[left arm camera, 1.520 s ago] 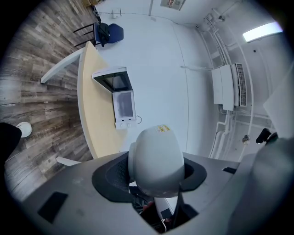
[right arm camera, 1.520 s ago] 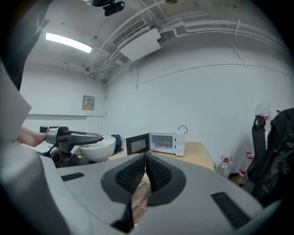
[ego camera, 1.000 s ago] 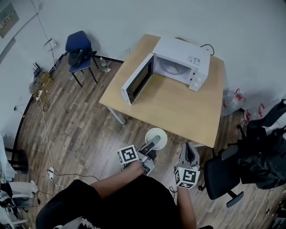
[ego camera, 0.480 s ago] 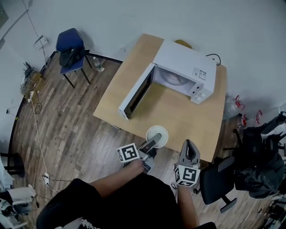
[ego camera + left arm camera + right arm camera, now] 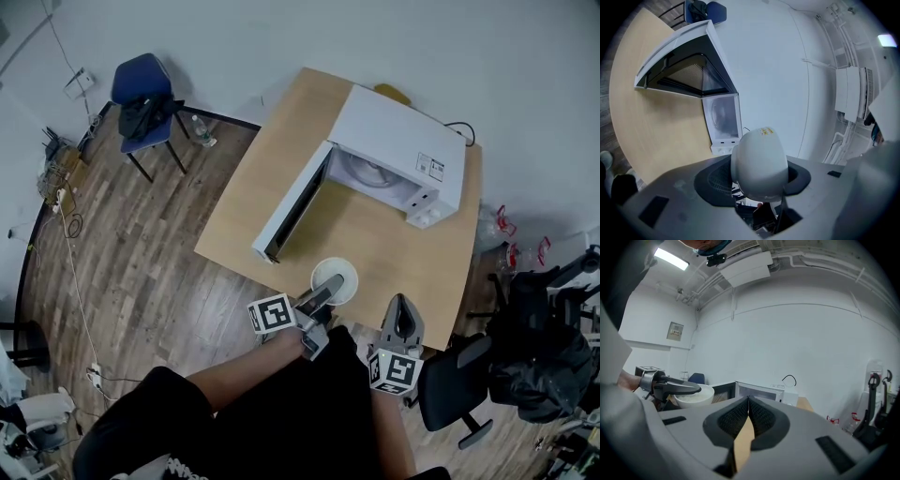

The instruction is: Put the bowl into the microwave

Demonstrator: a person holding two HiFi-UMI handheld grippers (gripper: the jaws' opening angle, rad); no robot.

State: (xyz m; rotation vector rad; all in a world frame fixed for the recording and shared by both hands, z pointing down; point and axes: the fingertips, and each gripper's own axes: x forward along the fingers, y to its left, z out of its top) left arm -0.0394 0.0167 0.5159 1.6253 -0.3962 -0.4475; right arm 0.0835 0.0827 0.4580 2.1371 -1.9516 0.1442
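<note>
**Bowl** (image 5: 343,276): white, round. We find it in the air over the near edge of the table (image 5: 375,239), clamped at its rim. It is well apart from the microwave (image 5: 398,150) and not yet inside it. We cannot tell whether it holds anything.

**Left gripper** (image 5: 323,294): jaws partway apart and pressed on the bowl's wall, one jaw lying over the rim and the other against the outside. It points level toward the oven.

**Right gripper** (image 5: 402,306): jaws together, pads meeting, nothing between them. It hangs just beside the left one, off the table's near edge, and touches nothing.

**Microwave**: it sits on the far side of the table. The door (image 5: 293,202) is swung wide to the left, and the cavity (image 5: 367,171) faces us with its turntable showing.

**Step in hand**: we judge this to be the carry, with the bowl gripped and lifted and the oven already open.

**Next move**: we judge it calls for these actions:
- Take the bowl level across the table.
- Keep it right of the door's edge.
- Pass it through the opening.
- Lower it onto the turntable before parting the jaws.
</note>
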